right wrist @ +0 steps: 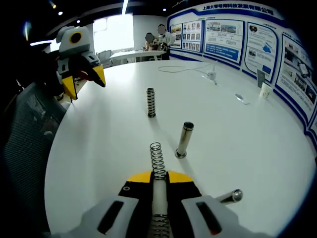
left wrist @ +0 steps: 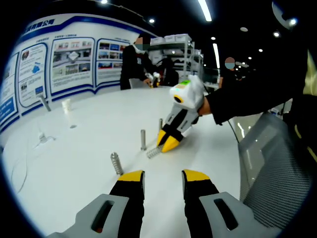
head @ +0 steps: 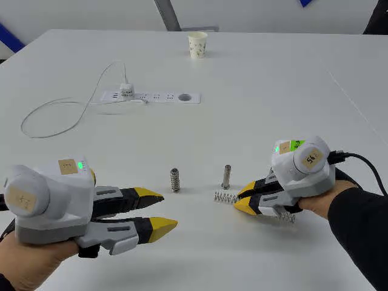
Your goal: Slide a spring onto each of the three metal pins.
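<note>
The second spring is in hand, I judge. The right gripper (head: 241, 201) has its jaws closed on a spring (head: 225, 197) held low over the tabletop (head: 273, 85), its free end toward 9 o'clock. The bare pin (head: 227, 176), a smooth polished steel cylinder, stands at 11 o'clock of those jaws. At 9 o'clock of it the sprung pin (head: 175, 180) already wears its thin wire coil. Next the soft, bendy spring needs tipping upright and centring over the pin's top. The left gripper (head: 159, 210) hovers with jaws wide and empty.
</note>
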A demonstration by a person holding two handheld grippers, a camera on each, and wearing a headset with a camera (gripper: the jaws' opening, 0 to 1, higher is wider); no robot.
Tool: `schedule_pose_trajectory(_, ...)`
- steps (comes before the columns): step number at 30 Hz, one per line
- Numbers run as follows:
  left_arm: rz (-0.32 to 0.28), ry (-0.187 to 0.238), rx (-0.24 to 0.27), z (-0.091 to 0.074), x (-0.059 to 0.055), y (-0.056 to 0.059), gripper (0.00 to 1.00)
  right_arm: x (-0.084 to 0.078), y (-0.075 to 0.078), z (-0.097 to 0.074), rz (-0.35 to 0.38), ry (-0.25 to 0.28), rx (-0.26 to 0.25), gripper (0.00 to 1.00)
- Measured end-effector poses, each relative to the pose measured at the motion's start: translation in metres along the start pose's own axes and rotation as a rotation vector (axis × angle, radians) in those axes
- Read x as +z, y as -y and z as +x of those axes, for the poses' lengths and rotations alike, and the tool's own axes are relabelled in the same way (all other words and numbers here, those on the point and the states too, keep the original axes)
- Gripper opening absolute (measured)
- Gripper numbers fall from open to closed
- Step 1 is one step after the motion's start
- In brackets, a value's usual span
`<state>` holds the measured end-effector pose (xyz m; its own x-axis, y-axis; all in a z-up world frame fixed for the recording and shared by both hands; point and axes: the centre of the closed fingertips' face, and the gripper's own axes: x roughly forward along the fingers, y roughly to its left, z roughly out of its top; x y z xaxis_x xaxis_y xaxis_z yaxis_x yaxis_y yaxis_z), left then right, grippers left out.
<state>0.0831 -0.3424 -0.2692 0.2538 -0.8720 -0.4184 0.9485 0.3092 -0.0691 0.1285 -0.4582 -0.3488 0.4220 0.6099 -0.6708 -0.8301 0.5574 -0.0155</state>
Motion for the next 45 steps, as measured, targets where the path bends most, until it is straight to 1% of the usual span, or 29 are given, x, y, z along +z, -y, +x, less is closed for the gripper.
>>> schedule_pose_trajectory(8,0.025,-0.018,-0.025,0.017,0.000,-0.002,0.30,0.003,-0.006,-0.012,-0.004,0.001,0.005,0.11)
schedule_pose_trajectory(11,0.034,-0.020,-0.037,0.024,0.003,-0.001,0.30,0.006,-0.013,-0.017,-0.013,0.007,0.012,0.11)
schedule_pose_trajectory(17,0.066,-0.028,-0.073,0.035,0.008,0.007,0.31,0.017,-0.026,-0.033,-0.066,0.015,0.032,0.11)
schedule_pose_trajectory(24,0.090,-0.031,-0.099,0.041,0.012,0.012,0.30,0.027,-0.041,-0.046,-0.138,0.013,0.064,0.11)
schedule_pose_trajectory(28,0.103,-0.035,-0.110,0.045,0.012,0.015,0.30,0.031,-0.049,-0.050,-0.165,0.009,0.081,0.11)
schedule_pose_trajectory(34,0.127,-0.039,-0.134,0.053,0.013,0.020,0.28,0.037,-0.056,-0.055,-0.195,0.006,0.102,0.11)
schedule_pose_trajectory(38,0.146,-0.036,-0.153,0.057,0.016,0.025,0.27,0.038,-0.059,-0.056,-0.208,0.003,0.111,0.11)
schedule_pose_trajectory(45,0.175,-0.040,-0.180,0.062,0.015,0.033,0.22,0.039,-0.065,-0.057,-0.225,0.000,0.123,0.11)
